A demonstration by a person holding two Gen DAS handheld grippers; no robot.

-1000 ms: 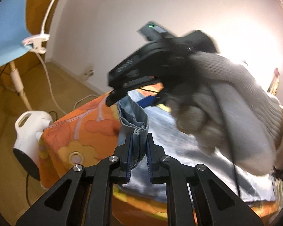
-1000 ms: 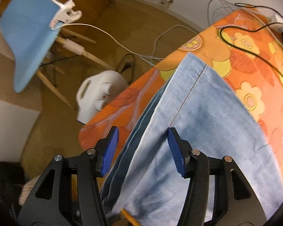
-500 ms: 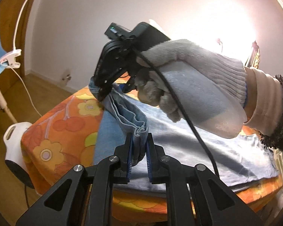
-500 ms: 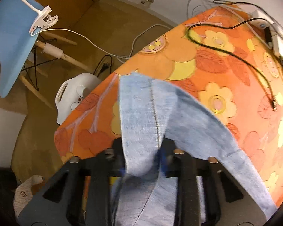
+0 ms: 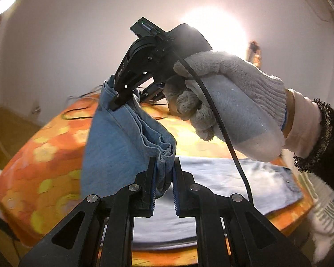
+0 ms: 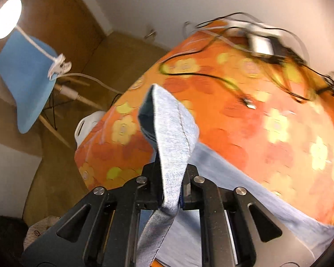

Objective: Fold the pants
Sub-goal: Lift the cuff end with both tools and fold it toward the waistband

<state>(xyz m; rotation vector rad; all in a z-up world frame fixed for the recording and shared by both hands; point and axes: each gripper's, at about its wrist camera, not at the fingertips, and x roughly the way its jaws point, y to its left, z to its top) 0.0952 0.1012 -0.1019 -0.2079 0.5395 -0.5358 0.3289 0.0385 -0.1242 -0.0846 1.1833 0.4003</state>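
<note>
Denim pants (image 5: 122, 146) — both tongs clamped | right view only — cables (image 6: 211, 75)

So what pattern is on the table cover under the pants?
Orange with yellow flowers on the table cover, clearest in the right wrist view.

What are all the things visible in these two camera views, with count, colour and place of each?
Light blue denim pants: one, one end lifted, the rest flat on the cloth.
Orange flowered cloth: one, orange and yellow, covering the table.
Thin black cables: several, on the far part of the cloth.
White power strip: one, blurred, at the far edge.
Blue chair: one, on the floor at left.
White clip with cord: one, on the chair.
White appliance: one, on the floor beside the table.
Round lamp: one, lit, upper left.
Left gripper: black, jaws shut on the pants.
Right gripper: black, jaws shut on the pants.
Grey-white gloved right hand: one, holding the right gripper.
</note>
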